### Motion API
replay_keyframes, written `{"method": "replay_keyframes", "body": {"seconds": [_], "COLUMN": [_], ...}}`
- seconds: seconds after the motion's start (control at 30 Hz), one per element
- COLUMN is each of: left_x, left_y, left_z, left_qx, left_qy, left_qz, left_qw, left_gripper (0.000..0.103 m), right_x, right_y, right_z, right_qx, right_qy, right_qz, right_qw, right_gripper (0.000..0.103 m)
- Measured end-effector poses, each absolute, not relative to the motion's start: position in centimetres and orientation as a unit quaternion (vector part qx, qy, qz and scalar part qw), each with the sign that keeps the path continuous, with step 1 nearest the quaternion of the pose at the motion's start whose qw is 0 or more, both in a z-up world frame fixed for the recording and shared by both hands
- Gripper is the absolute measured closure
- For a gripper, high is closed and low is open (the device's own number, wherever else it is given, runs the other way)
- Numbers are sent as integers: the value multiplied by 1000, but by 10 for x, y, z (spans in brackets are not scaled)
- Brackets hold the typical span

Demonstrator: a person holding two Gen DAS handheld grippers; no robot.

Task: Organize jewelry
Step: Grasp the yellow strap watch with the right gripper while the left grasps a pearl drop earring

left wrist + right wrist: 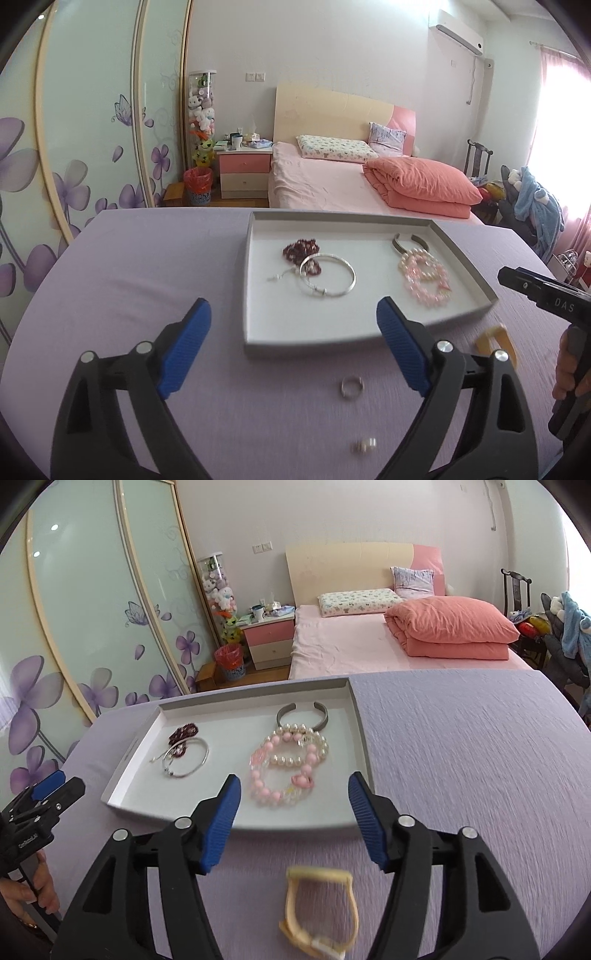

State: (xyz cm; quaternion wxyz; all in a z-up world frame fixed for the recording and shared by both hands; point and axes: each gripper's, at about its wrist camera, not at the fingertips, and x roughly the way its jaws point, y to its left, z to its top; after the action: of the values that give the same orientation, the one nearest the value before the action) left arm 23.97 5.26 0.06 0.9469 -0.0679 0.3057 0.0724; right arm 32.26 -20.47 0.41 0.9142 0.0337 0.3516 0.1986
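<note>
The cream watch [319,912] is lying on the lilac tablecloth [461,757] just off the tray's [360,716] near edge, strap loop running away toward it. It is sitting between the right gripper's [293,812] wide-open, empty fingers, slightly behind their tips. The left gripper [293,336], equally spread and empty, is hovering nearer a silver ring [351,387], so the right is probably better placed.

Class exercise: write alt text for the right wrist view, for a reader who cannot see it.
The open right gripper hovers over a cream watch lying on a lilac tablecloth. Beyond it, a grey tray holds pink and pearl bead bracelets, a silver bangle and a grey cuff; a bedroom lies behind.
</note>
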Motion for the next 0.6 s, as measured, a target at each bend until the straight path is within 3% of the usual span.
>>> {"method": "replay_keyframes", "body": {"seconds": [0.23, 0.43, 0.6], "left_x": [197, 176, 169], "left_y": [38, 23, 17], "left_z": [0, -13, -24], "left_qx": [-55, -37, -40], "left_qy": [289, 295, 308], "left_qz": [63, 51, 43], "left_qw": [954, 953, 950], "left_gripper": [2, 2, 2], "right_x": [289, 269, 268], "right_y": [-217, -221, -219], "right_z": [0, -13, -28], "right_qx": [36, 24, 2], "right_qy": [341, 343, 356], "right_qz": [199, 192, 175], "right_qw": [918, 919, 918], "right_gripper": [23, 7, 4]}}
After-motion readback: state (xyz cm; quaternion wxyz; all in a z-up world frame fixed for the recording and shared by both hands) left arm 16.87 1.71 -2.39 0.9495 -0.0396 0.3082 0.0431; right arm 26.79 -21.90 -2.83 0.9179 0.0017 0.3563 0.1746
